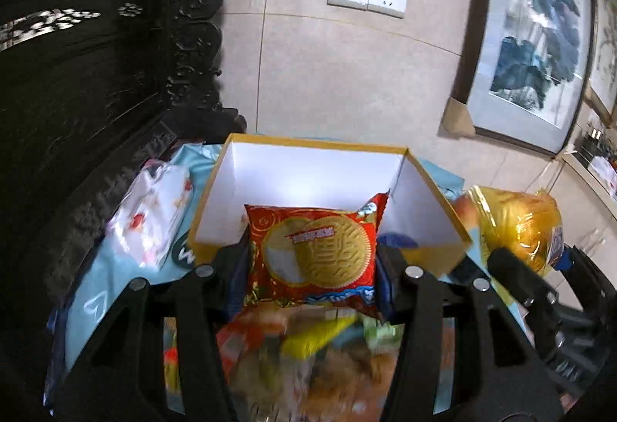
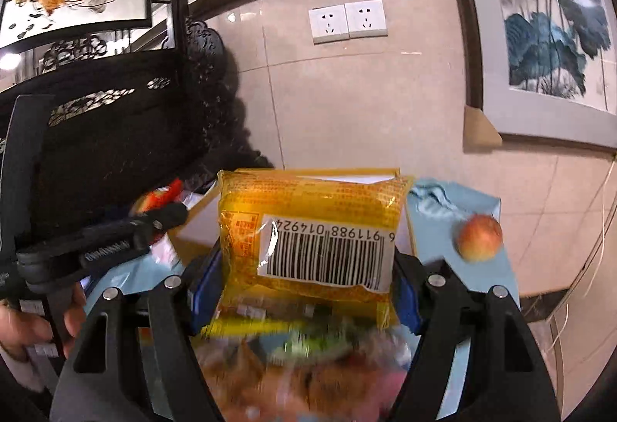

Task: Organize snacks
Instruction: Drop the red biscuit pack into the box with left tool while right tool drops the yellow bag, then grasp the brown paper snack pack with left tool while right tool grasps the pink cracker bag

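Blurred snack pile [image 1: 308, 364], open box [image 1: 308, 175], apple [image 2: 479, 237]

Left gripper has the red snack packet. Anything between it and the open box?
Nothing visible. The red snack packet, held in the left gripper, sits just before the yellow box, whose near side is open. The white interior looks empty, though the packet hides part of it.

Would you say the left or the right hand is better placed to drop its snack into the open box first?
Left, probably. Its red packet sits right before the box opening. The right gripper's yellow packet hides most of the box in its view, so its alignment is unclear.
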Tool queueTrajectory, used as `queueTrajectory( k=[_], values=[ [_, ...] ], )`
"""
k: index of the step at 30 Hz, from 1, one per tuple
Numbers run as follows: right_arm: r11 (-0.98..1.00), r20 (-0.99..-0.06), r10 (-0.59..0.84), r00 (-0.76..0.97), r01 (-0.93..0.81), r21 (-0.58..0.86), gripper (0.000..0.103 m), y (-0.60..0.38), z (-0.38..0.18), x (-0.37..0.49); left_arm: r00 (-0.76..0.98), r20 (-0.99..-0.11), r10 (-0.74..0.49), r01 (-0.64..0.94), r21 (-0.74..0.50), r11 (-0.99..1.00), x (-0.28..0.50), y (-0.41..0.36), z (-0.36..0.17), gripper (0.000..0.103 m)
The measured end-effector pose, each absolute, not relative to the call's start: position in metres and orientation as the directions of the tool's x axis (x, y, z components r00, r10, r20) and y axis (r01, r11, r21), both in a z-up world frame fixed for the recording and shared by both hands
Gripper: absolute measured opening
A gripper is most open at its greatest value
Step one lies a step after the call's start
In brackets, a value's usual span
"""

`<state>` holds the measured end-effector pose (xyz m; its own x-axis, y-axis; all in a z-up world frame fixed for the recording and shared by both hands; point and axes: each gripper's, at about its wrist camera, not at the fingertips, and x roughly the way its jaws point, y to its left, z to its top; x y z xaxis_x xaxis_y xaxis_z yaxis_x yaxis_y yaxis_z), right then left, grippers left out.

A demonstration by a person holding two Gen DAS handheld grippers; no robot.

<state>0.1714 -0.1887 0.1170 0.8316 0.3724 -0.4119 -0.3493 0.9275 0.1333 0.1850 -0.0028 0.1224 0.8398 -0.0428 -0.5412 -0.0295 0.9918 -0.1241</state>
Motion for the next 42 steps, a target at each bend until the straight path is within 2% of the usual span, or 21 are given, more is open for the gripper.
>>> queueTrajectory(
  k=[4,6,7,8,9,10,12,15,19,21,22,26,32,36,42],
  values=[
    [0.94,-0.445,0.339,0.829,-0.317,0.127,0.074,-0.174,0.108,0.223,0.81,-0.585,-0.03,-0.048,-0.118,0.992,0.236,-0.006,0.112,0.053],
    [0.951,-0.475,0.308,0.824,-0.277,0.136,0.077,-0.17,0.096,0.247,0.79,-0.612,-0.04,-0.055,-0.136,0.989,0.263,-0.004,0.1,0.057],
    [0.959,-0.495,0.285,0.821,-0.25,0.136,0.078,-0.169,0.09,0.258,0.779,-0.626,-0.03,-0.08,-0.147,0.986,0.274,-0.001,0.094,0.063],
    [0.968,-0.531,0.251,0.809,-0.209,0.139,0.081,-0.171,0.083,0.274,0.77,-0.638,-0.001,-0.138,-0.169,0.976,0.287,0.005,0.085,0.086],
    [0.97,-0.557,0.243,0.794,-0.189,0.154,0.082,-0.175,0.079,0.281,0.761,-0.649,0.019,-0.176,-0.178,0.968,0.293,0.01,0.081,0.101],
    [0.967,-0.577,0.251,0.777,-0.174,0.185,0.082,-0.18,0.075,0.286,0.76,-0.65,0.016,-0.188,-0.195,0.963,0.294,0.014,0.079,0.101],
    [0.942,-0.554,0.323,0.768,-0.204,0.267,0.082,-0.192,0.072,0.285,0.772,-0.635,-0.031,-0.169,-0.252,0.953,0.292,0.022,0.073,0.101],
    [0.946,-0.543,0.311,0.78,-0.201,0.254,0.082,-0.201,0.073,0.274,0.774,-0.633,-0.025,-0.178,-0.256,0.95,0.284,0.026,0.073,0.101],
    [0.942,-0.551,0.325,0.769,-0.207,0.266,0.083,-0.207,0.074,0.255,0.777,-0.629,-0.01,-0.168,-0.222,0.96,0.265,0.021,0.077,0.101],
    [0.939,-0.555,0.332,0.763,-0.214,0.268,0.096,-0.212,0.073,0.241,0.782,-0.623,-0.005,-0.143,-0.187,0.972,0.25,0.016,0.082,0.101],
    [0.939,-0.546,0.331,0.769,-0.214,0.269,0.097,-0.216,0.073,0.23,0.786,-0.618,-0.002,-0.131,-0.17,0.977,0.242,0.013,0.084,0.101],
    [0.935,-0.542,0.335,0.77,-0.204,0.289,0.099,-0.229,0.068,0.199,0.789,-0.614,0.014,-0.088,-0.09,0.992,0.207,0.004,0.084,0.101],
    [0.908,-0.554,0.384,0.739,-0.193,0.373,0.102,-0.242,0.046,0.152,0.777,-0.63,0.019,-0.052,-0.033,0.998,0.156,-0.001,0.06,0.101],
    [0.905,-0.568,0.393,0.723,-0.195,0.377,0.102,-0.241,0.029,0.138,0.736,-0.677,-0.004,-0.036,-0.044,0.998,0.136,-0.004,0.033,0.101],
    [0.905,-0.59,0.393,0.706,-0.183,0.384,0.102,-0.248,0.003,0.137,0.697,-0.717,0.005,0.014,0.021,1.0,0.123,-0.025,0.002,0.101]
  ],
)
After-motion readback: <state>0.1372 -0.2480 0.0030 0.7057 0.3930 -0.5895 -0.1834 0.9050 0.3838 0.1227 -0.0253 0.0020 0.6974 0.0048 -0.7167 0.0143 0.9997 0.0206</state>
